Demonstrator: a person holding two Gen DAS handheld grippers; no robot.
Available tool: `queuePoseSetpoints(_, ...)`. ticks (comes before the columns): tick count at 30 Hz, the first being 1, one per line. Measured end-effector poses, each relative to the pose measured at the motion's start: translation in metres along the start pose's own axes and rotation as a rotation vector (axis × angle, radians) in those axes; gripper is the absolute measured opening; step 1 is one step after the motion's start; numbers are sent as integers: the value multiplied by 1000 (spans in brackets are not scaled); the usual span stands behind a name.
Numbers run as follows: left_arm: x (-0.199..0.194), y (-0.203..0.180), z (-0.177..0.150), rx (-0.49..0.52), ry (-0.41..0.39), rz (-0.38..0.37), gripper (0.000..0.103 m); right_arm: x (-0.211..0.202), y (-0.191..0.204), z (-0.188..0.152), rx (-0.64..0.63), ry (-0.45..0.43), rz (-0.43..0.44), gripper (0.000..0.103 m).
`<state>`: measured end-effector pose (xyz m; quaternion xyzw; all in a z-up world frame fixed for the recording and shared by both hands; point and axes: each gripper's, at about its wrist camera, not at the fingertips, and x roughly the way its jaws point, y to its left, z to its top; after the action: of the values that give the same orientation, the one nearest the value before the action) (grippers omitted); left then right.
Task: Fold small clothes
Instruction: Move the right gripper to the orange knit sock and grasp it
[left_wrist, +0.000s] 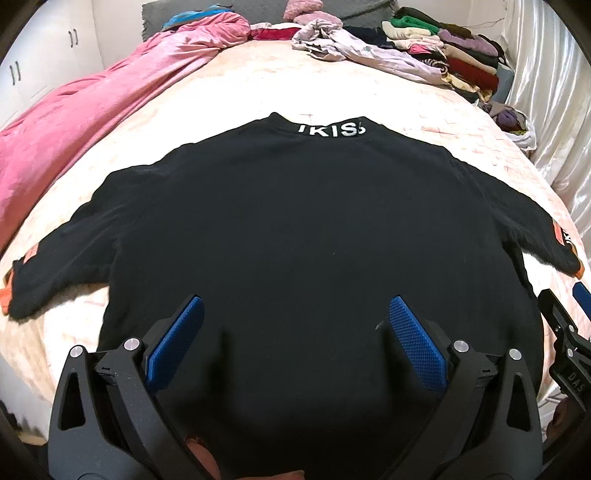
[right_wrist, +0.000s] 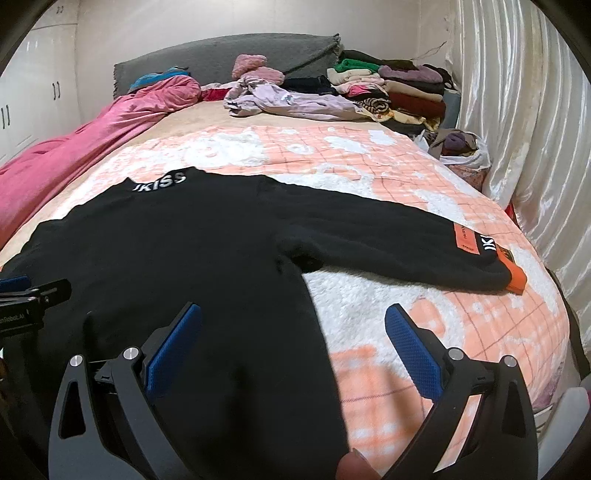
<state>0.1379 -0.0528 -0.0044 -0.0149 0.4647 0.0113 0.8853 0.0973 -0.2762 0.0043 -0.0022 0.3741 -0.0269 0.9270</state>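
**Fingers spread wide above a flat black sweatshirt**

Fingers (left_wrist: 417, 343) of the left gripper (left_wrist: 293, 332) and of the right gripper (right_wrist: 293, 338) are held wide apart, with nothing gripped. The black sweatshirt (left_wrist: 295, 221) is spread flat on the bed (right_wrist: 388, 295), sleeves out to left and right. It is judged soft, limp and light; the right cuff (right_wrist: 487, 254) or hem corners are suggested as holds. The near hem is cut off from view.
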Motion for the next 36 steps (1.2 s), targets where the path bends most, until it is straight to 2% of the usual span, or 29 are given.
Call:
queuePoseSetpoints(19,46,-36,34,57,55,-23,94,45,-94,29,125,3,-200,99)
queuePoseSetpoints(25,60,-41,40,60,75,-52,94,55,-140,36,202,9,-266,99)
queuePoseSetpoints(36,69,-45,55,72,6,-49,94,68,-242,32,381,60,-339,98)
